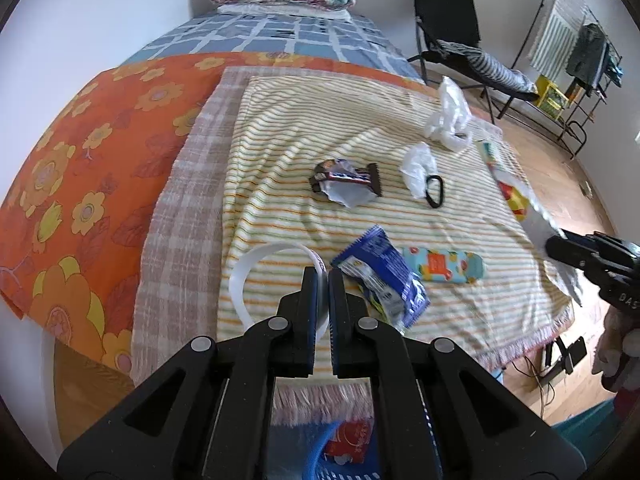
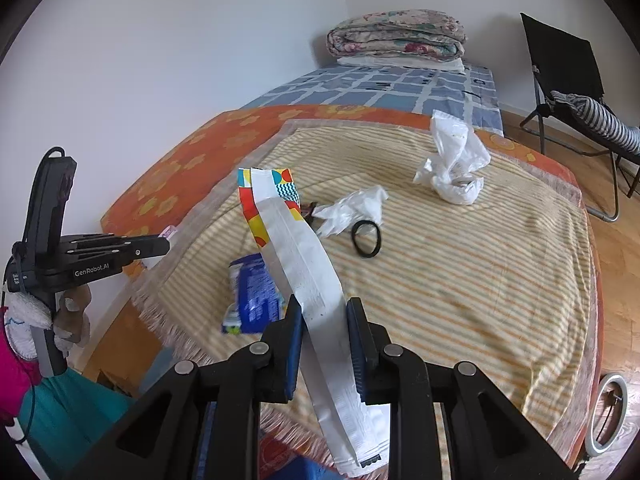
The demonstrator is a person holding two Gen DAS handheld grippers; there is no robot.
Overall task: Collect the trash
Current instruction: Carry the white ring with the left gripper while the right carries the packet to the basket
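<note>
The left gripper (image 1: pixel 324 276) is pinched shut on a white plastic ring (image 1: pixel 256 264), above a striped towel (image 1: pixel 360 140) spread over an orange floral cover (image 1: pixel 80 160) on the bed; the right gripper (image 2: pixel 324 312) clamps a long white snack pouch (image 2: pixel 304 248); ahead of it lie a blue wrapper (image 2: pixel 252 292), black hair tie (image 2: pixel 366 238) and crumpled plastic bag (image 2: pixel 452 168); beyond stands a black folding chair (image 2: pixel 560 64) on wooden floor (image 2: pixel 616 280).

Both wrist views look steeply down, close over the striped towel (image 1: pixel 360 152) (image 2: pixel 460 280), sharing it.
</note>
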